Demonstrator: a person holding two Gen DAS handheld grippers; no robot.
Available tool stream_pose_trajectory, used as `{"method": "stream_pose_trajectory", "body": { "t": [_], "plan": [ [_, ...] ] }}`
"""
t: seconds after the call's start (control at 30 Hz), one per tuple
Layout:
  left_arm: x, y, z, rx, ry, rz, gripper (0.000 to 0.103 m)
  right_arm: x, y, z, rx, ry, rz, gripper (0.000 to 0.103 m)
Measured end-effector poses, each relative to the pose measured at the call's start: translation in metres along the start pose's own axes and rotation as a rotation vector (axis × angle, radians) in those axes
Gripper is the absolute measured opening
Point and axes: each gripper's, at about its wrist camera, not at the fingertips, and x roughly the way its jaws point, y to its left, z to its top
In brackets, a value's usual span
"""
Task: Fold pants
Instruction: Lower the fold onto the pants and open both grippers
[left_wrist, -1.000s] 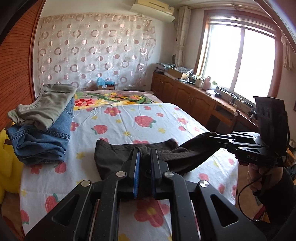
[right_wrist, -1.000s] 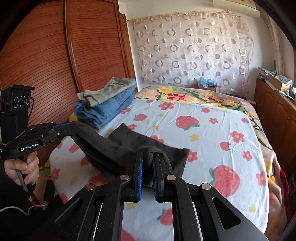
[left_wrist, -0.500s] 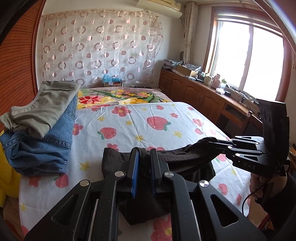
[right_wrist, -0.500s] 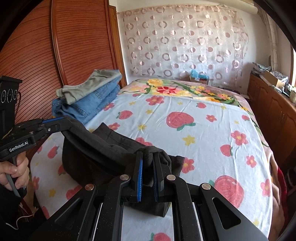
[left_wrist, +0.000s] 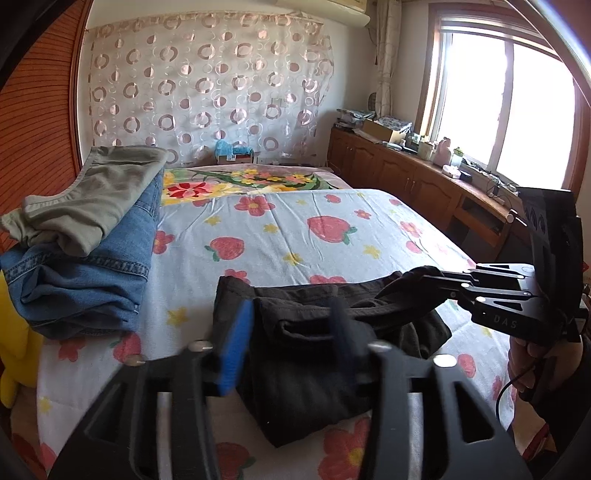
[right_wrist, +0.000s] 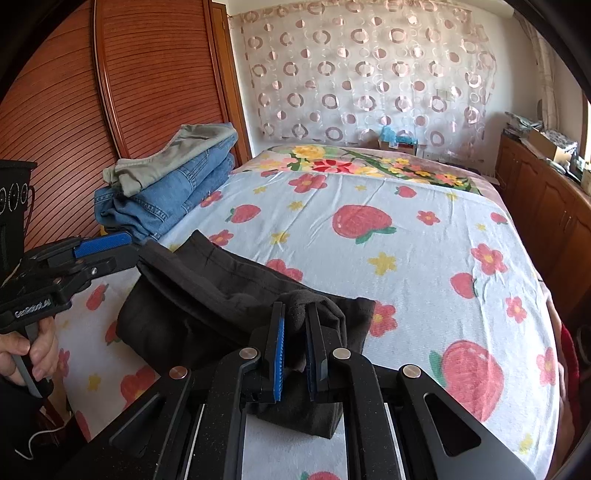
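Release of the fold is the step in hand. Farthest left on the flower-and-strawberry printed bedsheet (left_wrist: 295, 229) lies a stack of folded clothes, an olive-grey garment (left_wrist: 92, 192) on top of blue denim jeans (left_wrist: 88, 273). Next along, the black hand-held left gripper (left_wrist: 291, 332) has just been opening its jaws: they now stand apart, blurred, with the waistband edge of the dark brown-black folded pants (left_wrist: 314, 369) lying loose between them and no pad pressing on it. The pants rest bunched on the near part of the bed, beside the stack but apart from it. At the right, the black right gripper (right_wrist: 295, 343) stays clamped, its blue pads nearly together on a raised wad of the same cloth. As I judge it, the next move calls for that side to let go too, then both to back away and flatten the bundle. No container shows in either view except an open cardboard box (left_wrist: 380, 127) on the wooden cabinet (left_wrist: 406, 177), its contents too small to tell
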Motion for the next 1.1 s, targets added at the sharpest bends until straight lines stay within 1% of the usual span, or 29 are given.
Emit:
{"method": "stream_pose_trajectory", "body": {
  "t": [0.03, 0.07, 0.1, 0.13, 0.2, 0.3, 0.37, 0.4, 0.43, 0.47, 0.57, 0.67, 0.77, 0.87, 0.97, 1.1],
  "plan": [
    [0.000, 0.001, -0.001, -0.003, 0.006, -0.007, 0.051, -0.001, 0.000, 0.000, -0.001, 0.000, -0.001, 0.009],
    [0.001, 0.002, -0.003, -0.007, 0.017, -0.015, 0.065, 0.001, -0.001, 0.000, -0.004, 0.000, -0.003, 0.009],
    [0.003, 0.003, -0.005, -0.011, 0.031, -0.023, 0.075, 0.003, -0.001, 0.000, -0.006, 0.001, -0.005, 0.009],
    [0.004, 0.003, -0.007, -0.013, 0.036, -0.029, 0.082, 0.003, -0.001, 0.000, -0.006, 0.000, -0.006, 0.009],
    [0.007, 0.004, -0.012, -0.011, 0.053, -0.035, 0.082, 0.003, -0.002, 0.001, -0.003, -0.005, -0.003, 0.009],
    [0.009, 0.005, -0.019, -0.013, 0.065, -0.006, 0.082, 0.001, -0.001, 0.001, -0.008, -0.015, 0.001, 0.009],
    [0.009, 0.005, -0.022, -0.010, 0.071, -0.004, 0.082, 0.000, -0.001, 0.001, -0.008, -0.021, 0.002, 0.009],
    [0.009, 0.006, -0.024, -0.011, 0.070, -0.003, 0.082, -0.001, 0.000, 0.002, -0.011, -0.025, 0.000, 0.012],
    [0.009, 0.006, -0.025, -0.010, 0.071, -0.002, 0.082, -0.002, -0.001, 0.002, -0.013, -0.032, -0.006, 0.021],
    [0.008, 0.007, -0.026, -0.010, 0.074, -0.001, 0.082, -0.005, -0.001, 0.002, -0.015, -0.043, -0.021, 0.025],
    [0.010, 0.009, -0.028, -0.011, 0.083, 0.014, 0.082, -0.013, -0.002, 0.001, -0.018, -0.067, -0.026, 0.027],
    [0.014, 0.013, -0.028, -0.015, 0.097, 0.030, 0.082, -0.018, -0.004, -0.004, -0.028, -0.068, -0.015, 0.028],
    [0.019, 0.018, -0.026, -0.020, 0.105, 0.039, 0.082, -0.016, -0.006, -0.012, -0.050, -0.044, -0.015, 0.028],
    [0.024, 0.020, -0.022, -0.021, 0.112, 0.042, 0.082, -0.006, -0.007, -0.014, -0.071, 0.008, -0.011, 0.028],
    [0.032, 0.020, -0.015, 0.003, 0.119, 0.048, 0.082, 0.009, -0.006, -0.010, -0.099, 0.055, -0.021, 0.029],
    [0.041, 0.023, -0.003, 0.019, 0.117, 0.052, 0.082, 0.023, -0.007, 0.003, -0.128, 0.067, -0.034, 0.029]
  ]
}}
